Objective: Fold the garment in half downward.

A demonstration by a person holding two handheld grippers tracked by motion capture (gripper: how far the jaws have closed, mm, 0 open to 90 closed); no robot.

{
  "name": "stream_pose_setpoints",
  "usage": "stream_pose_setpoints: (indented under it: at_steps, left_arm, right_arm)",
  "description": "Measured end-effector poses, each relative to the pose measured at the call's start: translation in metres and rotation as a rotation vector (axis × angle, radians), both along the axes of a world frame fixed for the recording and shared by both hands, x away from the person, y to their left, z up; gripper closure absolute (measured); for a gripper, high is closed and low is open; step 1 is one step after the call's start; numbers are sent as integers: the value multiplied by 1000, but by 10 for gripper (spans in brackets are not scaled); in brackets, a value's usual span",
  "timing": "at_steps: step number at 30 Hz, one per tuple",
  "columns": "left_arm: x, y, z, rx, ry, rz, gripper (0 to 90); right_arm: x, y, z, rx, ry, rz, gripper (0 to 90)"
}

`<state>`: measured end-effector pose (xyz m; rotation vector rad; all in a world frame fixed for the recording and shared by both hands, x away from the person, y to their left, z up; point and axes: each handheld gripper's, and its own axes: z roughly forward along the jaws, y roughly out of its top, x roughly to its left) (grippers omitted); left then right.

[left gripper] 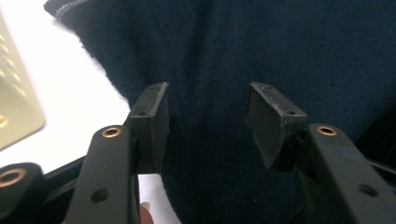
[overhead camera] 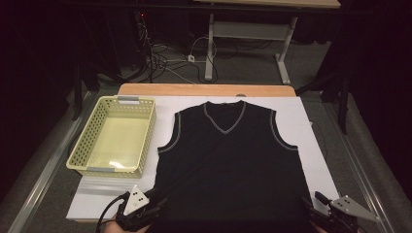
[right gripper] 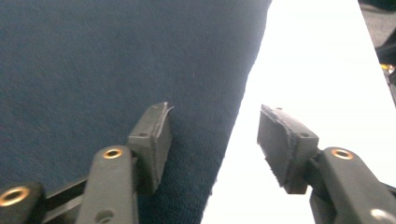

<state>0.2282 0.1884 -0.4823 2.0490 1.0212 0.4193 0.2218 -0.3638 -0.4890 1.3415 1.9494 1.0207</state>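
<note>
A dark sleeveless V-neck vest (overhead camera: 228, 160) with pale trim lies flat on a white sheet (overhead camera: 316, 160), neck away from me. My left gripper (overhead camera: 162, 203) hovers at the vest's near left corner. In the left gripper view its jaws (left gripper: 208, 116) stand open over the dark cloth (left gripper: 280, 46), gripping nothing. My right gripper (overhead camera: 307, 208) is at the near right corner. In the right gripper view it (right gripper: 215, 135) is open, and the vest's side edge (right gripper: 93, 56) runs between the jaws: one jaw is over cloth, the other over the white sheet.
An empty pale yellow perforated basket (overhead camera: 80, 145) stands on the table left of the vest, its corner (left gripper: 14, 112) close to my left gripper. The table's wooden far edge (overhead camera: 204, 90) lies beyond the collar. Cables (overhead camera: 160, 58) and another table's legs (overhead camera: 210, 48) are on the floor behind.
</note>
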Motion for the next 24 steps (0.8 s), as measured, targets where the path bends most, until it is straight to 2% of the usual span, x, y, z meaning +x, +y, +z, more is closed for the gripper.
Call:
stream_pose_setpoints:
  at_steps: [1, 2, 4, 6, 8, 11, 16, 21, 23, 24]
  left_arm:
    - [2, 2, -1, -4, 7, 6, 480]
    - [3, 4, -1, -10, 9, 12, 481]
    - [4, 7, -1, -19, 14, 20, 481]
    - [6, 9, -2, -24, 18, 20, 480]
    - [7, 9, -3, -23, 22, 17, 470]
    - [7, 9, -2, -23, 23, 7, 457]
    - [8, 8, -1, -46, 8, -15, 400]
    - [8, 6, -1, -114, -3, -45, 340]
    - [8, 5, 0, -133, -16, -49, 314]
    - [8, 5, 1, -140, -21, -53, 305]
  right_arm:
    - [0, 0, -1, -7, -9, 5, 473]
    - [-1, 0, 0, -5, -5, 14, 563]
    - [-2, 1, 0, 11, 1, 29, 659]
    - [-3, 2, 1, 20, 14, 56, 798]
    - [-5, 2, 2, 6, 16, 68, 861]
    - [-12, 1, 6, -9, 11, 73, 873]
    - [-23, -3, 8, 1, 11, 59, 875]
    - [-28, -4, 10, -2, 5, 68, 872]
    - [-28, -2, 11, 7, -1, 75, 847]
    - [-28, -2, 12, 15, -9, 80, 803]
